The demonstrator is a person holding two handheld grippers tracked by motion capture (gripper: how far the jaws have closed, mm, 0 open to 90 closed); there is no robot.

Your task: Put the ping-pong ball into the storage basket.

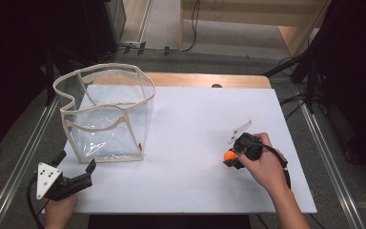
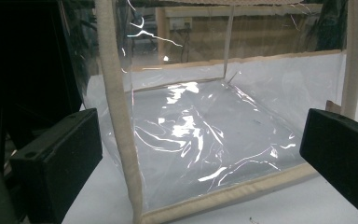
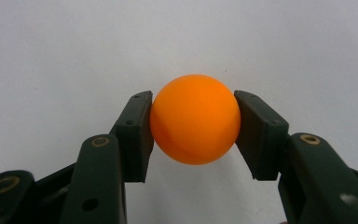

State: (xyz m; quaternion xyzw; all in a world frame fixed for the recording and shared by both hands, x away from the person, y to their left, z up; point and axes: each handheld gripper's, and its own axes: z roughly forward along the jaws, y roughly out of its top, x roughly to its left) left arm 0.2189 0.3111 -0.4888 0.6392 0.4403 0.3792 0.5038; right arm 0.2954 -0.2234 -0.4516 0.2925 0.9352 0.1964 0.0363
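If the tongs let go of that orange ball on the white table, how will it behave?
The orange ball is smooth and round, so it would probably roll across the flat white table. It looks like a light, hollow ball, so it may bounce. The right tongs pinch it only at its sides, so it could slip out.

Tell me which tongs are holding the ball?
The right tongs, shut on the orange ball; the left tongs stand open beside the clear bag.

A clear plastic bin point(image 1: 106, 114) with beige trim stands on the white table point(image 1: 190, 124).
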